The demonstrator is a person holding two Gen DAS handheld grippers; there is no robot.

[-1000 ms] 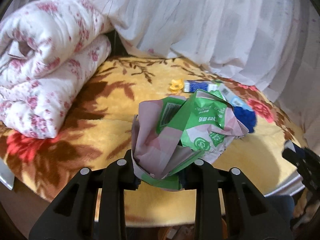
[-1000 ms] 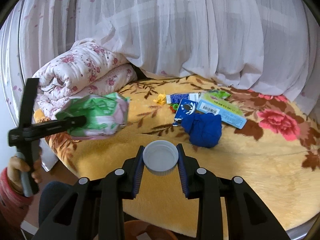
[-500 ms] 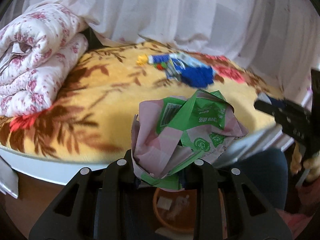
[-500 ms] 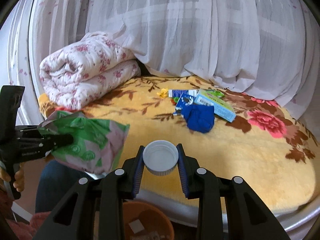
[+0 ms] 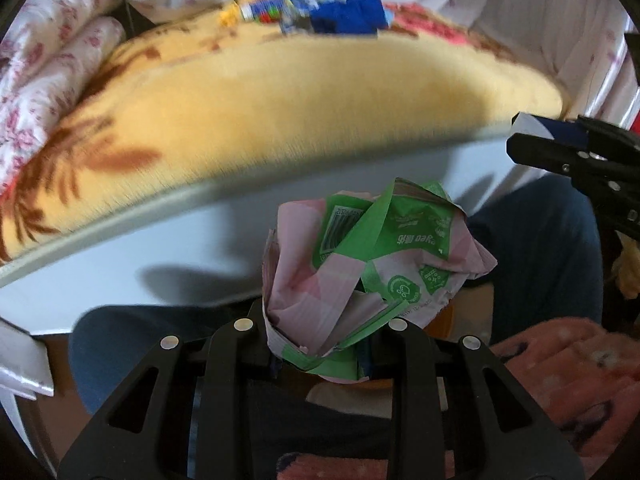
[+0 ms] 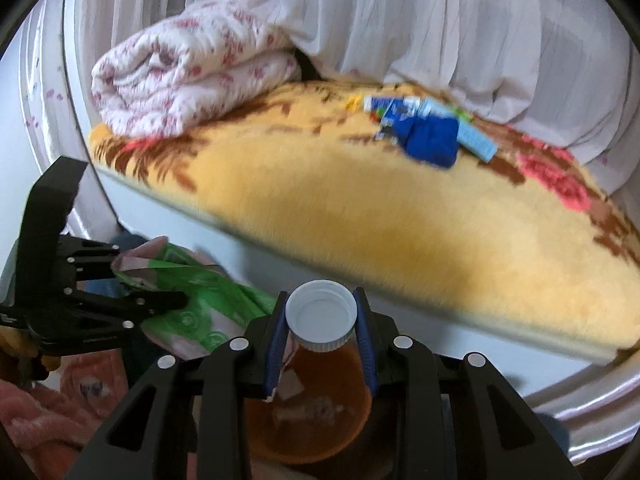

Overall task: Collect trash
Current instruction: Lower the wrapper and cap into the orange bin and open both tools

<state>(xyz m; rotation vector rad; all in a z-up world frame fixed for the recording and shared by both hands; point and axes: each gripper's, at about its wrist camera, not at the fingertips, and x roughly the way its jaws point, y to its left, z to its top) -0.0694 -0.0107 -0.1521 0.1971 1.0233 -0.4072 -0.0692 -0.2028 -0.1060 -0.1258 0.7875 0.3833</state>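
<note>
My left gripper (image 5: 320, 344) is shut on a crumpled green and pink wrapper (image 5: 368, 264), held below the bed's edge; it also shows in the right wrist view (image 6: 192, 304). My right gripper (image 6: 321, 320) is shut on a white bottle cap (image 6: 321, 310), held right above an orange trash bin (image 6: 316, 408) with scraps inside. More trash lies on the bed: a blue crumpled item (image 6: 430, 140), blue packets (image 6: 390, 110) and a yellow scrap (image 6: 353, 101).
A yellow floral blanket (image 6: 360, 208) covers the round bed with a white rim (image 5: 200, 248). A rolled floral quilt (image 6: 180, 68) lies at the back left. White curtains (image 6: 440, 20) hang behind. The person's legs and pink slippers (image 5: 560, 360) are near the bin.
Both grippers have dropped from over the bed to below its edge, toward the bin, each still holding its item. The bin now sits right under the cap.
</note>
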